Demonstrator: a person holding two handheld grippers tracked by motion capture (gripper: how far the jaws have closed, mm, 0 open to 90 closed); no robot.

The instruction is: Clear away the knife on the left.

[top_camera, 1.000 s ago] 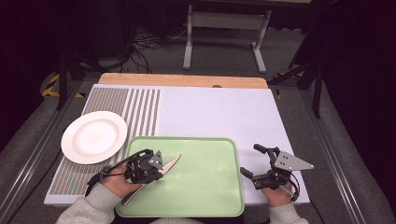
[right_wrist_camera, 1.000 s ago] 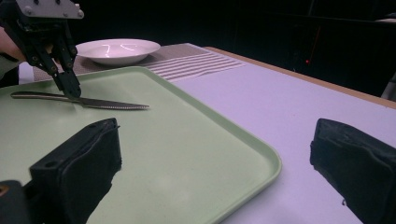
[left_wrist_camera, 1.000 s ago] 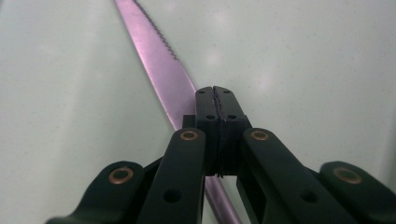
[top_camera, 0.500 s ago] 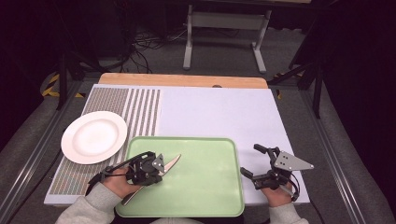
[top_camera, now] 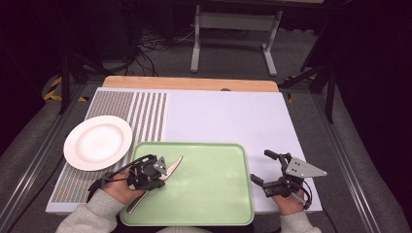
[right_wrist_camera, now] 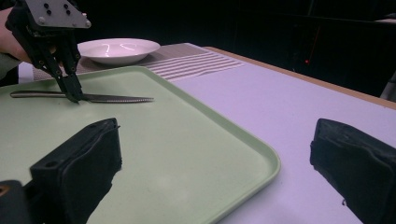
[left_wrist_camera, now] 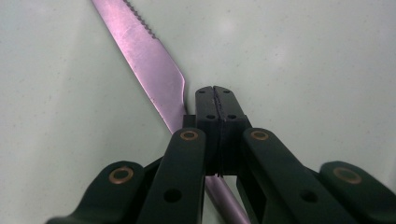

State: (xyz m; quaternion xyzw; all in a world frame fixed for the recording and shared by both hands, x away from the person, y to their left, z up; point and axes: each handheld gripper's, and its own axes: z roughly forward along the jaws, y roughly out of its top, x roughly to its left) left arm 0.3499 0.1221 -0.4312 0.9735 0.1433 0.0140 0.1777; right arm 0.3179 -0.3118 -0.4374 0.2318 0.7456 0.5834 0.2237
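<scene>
Green tray (top_camera: 209, 194) carried the knife (left_wrist_camera: 154, 70), and your left hand-held gripper (left_wrist_camera: 215, 100) was pressed together, touching the knife's side. Your right hand-held gripper (right_wrist_camera: 215, 158) sat spread wide, straddling the tray's right edge on the table (top_camera: 228, 116).

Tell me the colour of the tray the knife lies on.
The tray is pale green; the high view shows it best. The knife is silver metal.

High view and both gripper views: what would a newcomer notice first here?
A green tray sits at the near table edge with a knife lying on it. The left gripper, jaws closed, is down at the knife; whether it grips is unclear. The right gripper is open right of the tray; a white plate lies left.
</scene>
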